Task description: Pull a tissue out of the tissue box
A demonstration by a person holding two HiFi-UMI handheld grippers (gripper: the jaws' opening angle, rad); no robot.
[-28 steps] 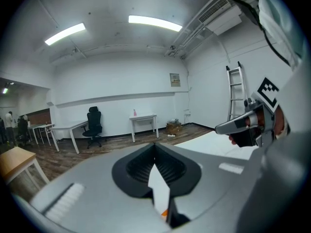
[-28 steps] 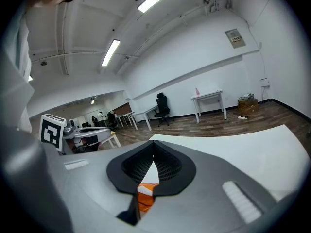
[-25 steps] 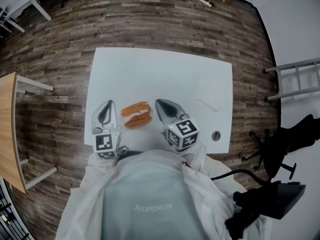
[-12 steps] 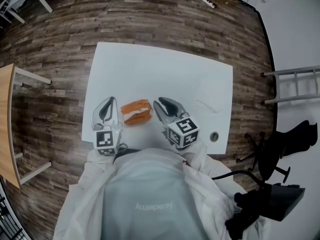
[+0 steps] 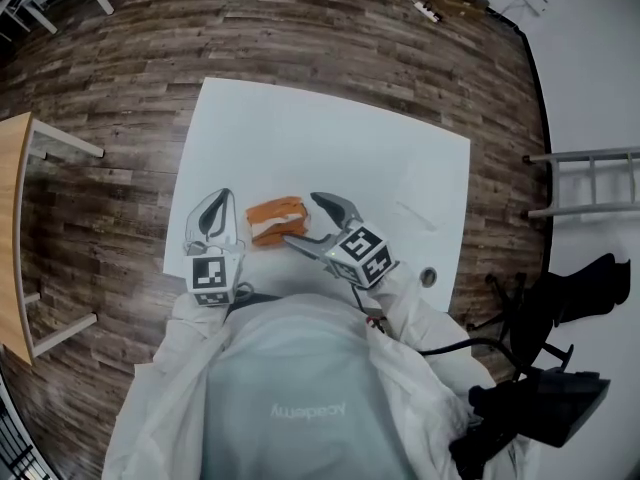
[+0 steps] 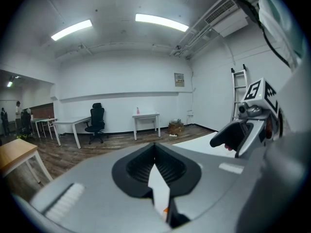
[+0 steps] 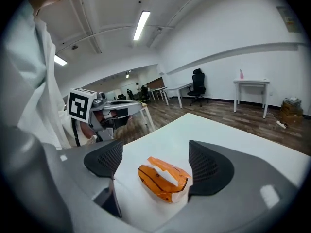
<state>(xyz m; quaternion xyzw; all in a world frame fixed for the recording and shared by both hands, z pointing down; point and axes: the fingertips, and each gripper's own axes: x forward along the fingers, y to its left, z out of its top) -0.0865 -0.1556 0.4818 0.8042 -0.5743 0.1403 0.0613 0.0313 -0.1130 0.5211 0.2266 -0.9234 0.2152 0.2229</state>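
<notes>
Since a second ago the left tongs (image 5: 218, 206) have stayed just left of the orange tissue box (image 5: 275, 220) on the tabletop (image 5: 330, 138), jaws together and empty. The right tongs (image 5: 312, 225) have swung in from its right, jaws opening, with the box lying between them unpressed. Judged to be the approach stage: next, close only on the white tissue (image 7: 166, 175) at the box's slit. The box print is illegible, and the reversed lettering on the coat (image 5: 300, 368) appears to read "Academy".

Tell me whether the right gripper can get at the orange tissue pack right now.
Probably yes. The right gripper's jaws are opening, and the orange tissue pack lies on the white table just ahead, framed between them, untouched, with nothing in the way.
</notes>
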